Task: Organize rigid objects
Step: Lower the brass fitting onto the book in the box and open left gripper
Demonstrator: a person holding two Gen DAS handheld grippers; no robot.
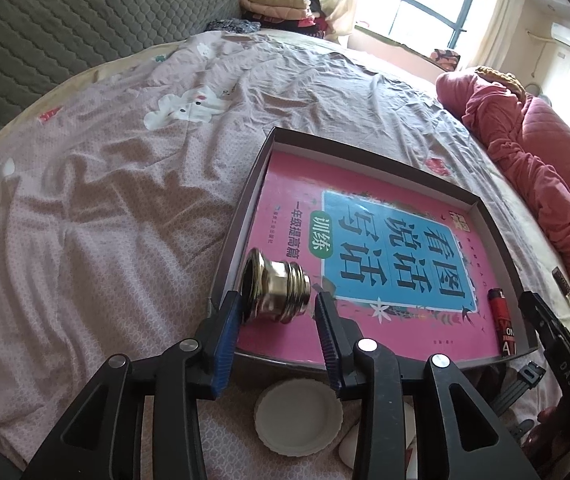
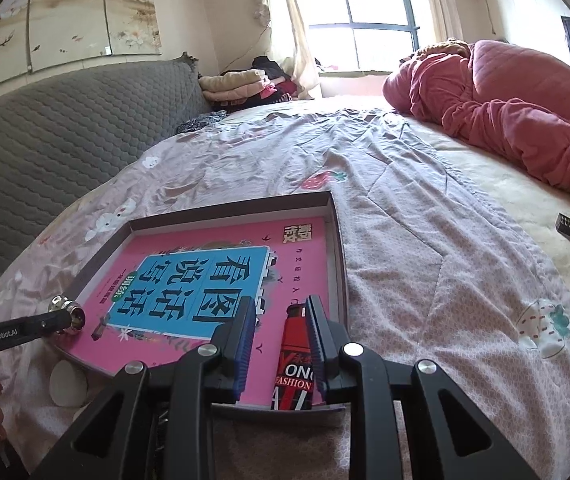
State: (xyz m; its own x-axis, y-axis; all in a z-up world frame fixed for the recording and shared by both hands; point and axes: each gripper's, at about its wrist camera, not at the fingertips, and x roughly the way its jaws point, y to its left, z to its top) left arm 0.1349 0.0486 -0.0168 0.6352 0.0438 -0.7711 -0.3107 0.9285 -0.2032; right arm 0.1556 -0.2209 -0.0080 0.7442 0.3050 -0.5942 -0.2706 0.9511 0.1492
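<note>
Resting on the book [image 1: 365, 240] in the box [image 1: 369, 142], the fitting [image 1: 277, 292] lies between our left gripper [image 1: 279, 308]'s parted jaws, touching the left pad only; the lighter [image 2: 295, 354] lies between the right gripper [image 2: 281, 322]'s parted jaws. We judge both released. Withdrawing carelessly could roll the round fitting or drag the lighter over the rim.

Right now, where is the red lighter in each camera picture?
Left wrist view: the red lighter lies low right, at the box's near right corner.
Right wrist view: it lies bottom centre, between the right tongs.
Shared landmark: the pink book in the box.
</note>
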